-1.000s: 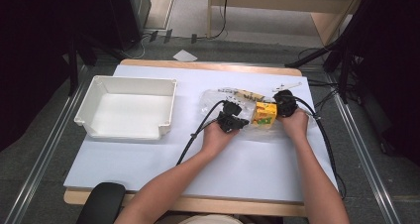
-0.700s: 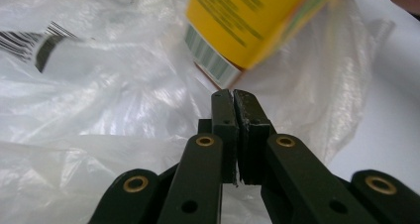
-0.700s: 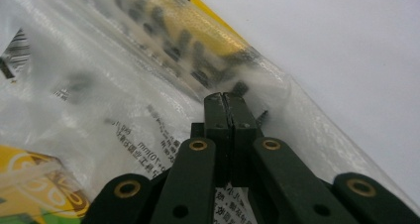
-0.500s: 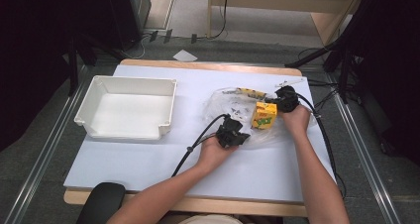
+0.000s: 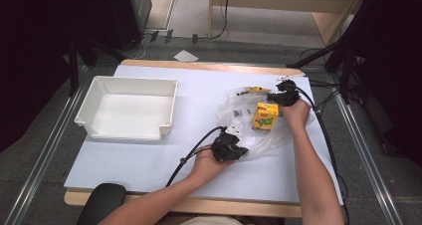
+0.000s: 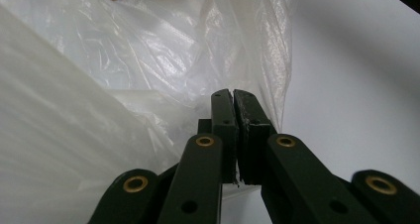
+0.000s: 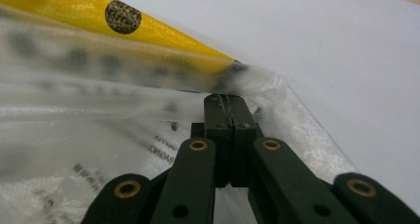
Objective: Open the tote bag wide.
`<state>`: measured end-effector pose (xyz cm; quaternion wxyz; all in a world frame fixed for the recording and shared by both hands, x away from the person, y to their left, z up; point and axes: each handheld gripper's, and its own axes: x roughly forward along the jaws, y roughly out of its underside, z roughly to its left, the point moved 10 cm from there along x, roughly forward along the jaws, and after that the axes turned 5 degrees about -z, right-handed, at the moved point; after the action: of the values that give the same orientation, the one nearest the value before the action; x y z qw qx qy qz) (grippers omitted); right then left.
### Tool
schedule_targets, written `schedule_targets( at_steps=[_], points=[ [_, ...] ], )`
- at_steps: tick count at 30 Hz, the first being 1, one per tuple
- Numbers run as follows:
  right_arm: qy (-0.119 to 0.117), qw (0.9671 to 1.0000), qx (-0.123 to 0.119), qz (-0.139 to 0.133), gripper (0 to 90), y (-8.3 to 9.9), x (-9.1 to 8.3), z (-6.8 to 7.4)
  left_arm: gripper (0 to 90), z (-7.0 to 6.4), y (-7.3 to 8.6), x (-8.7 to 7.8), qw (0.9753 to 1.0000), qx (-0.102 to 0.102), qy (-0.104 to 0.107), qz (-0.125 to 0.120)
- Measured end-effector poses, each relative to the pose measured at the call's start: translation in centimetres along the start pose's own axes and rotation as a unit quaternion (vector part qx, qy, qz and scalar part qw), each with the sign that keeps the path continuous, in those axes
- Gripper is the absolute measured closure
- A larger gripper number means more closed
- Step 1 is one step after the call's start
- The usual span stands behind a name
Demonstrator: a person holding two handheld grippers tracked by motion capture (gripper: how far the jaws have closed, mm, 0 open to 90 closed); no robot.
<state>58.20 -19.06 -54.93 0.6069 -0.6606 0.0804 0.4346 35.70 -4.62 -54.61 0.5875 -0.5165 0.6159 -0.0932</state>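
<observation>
Bag (image 5: 259,130), clear plastic and all crumpled, is spread over the right half of the table (image 5: 149,165), well apart from the tray (image 5: 127,108) sitting on the left. Going down in size from the table: that white tray is a shallow bin, then comes the bag.

Inside or under the plastic there's a yellow carton (image 5: 264,116) standing upright, just beside the person's right hand. At the far edge of the bag there's also a thin yellow packet (image 7: 148,30) with a dark dot printed on it, lying flat.

Left gripper (image 6: 233,92) sits at the near edge of the bag, jaws pressed together on a fold of the plastic, with the film bunched up to the left of them in the left gripper view. Right gripper (image 7: 229,99) is at the far right corner of the bag, jaws together too, pinching the printed plastic right below the tip of that packet. From above, the bag hangs stretched between the two grippers.
</observation>
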Motion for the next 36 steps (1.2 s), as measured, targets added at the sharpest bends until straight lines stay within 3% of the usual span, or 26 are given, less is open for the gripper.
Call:
schedule_targets(
  at_steps=[9, 15, 19, 23, 26, 28, 30, 31, 36],
  points=[
    [0.026, 0.9997, 0.001, 0.003, 90.0, -1.3, 1.2, -0.7, 88.6, -1.0, 0.8, -0.8, 0.9999, 0.005, 0.014, 0.007],
    [0.047, 0.9986, 0.023, -0.009, 90.0, -2.0, 1.9, -1.5, 87.8, -1.1, 1.1, -1.4, 0.9997, 0.001, 0.023, 0.008],
    [0.028, 0.9986, 0.045, -0.001, 90.0, -2.0, 1.6, -0.9, 87.4, -0.7, 0.3, -1.6, 0.9998, 0.000, 0.021, 0.001],
    [0.010, 0.9988, 0.048, -0.007, 90.0, -2.5, -0.2, 0.0, 84.0, -0.7, -1.4, -2.1, 0.9995, -0.006, 0.023, -0.019],
    [-0.009, 0.9994, 0.026, -0.023, 90.0, -3.1, -2.3, 1.2, 81.8, -0.7, -3.0, -2.9, 0.9992, 0.001, 0.022, -0.034],
    [-0.013, 0.9994, 0.023, -0.023, 90.0, -3.2, -2.7, 1.5, 81.5, -0.8, -3.9, -3.4, 0.9988, 0.002, 0.024, -0.042],
    [-0.018, 0.9991, 0.011, -0.036, 90.0, -3.4, -4.4, 2.0, 81.2, -0.7, -5.4, -4.2, 0.9986, 0.007, 0.019, -0.050],
    [-0.018, 0.9991, 0.011, -0.036, 90.0, -3.4, -4.4, 2.0, 81.4, -0.7, -5.4, -4.2, 0.9986, 0.007, 0.019, -0.050],
    [-0.020, 0.9991, -0.005, -0.037, 90.0, -2.6, -6.6, 2.6, 82.2, 0.5, -8.4, -5.5, 0.9981, 0.010, 0.009, -0.061]
  ],
)
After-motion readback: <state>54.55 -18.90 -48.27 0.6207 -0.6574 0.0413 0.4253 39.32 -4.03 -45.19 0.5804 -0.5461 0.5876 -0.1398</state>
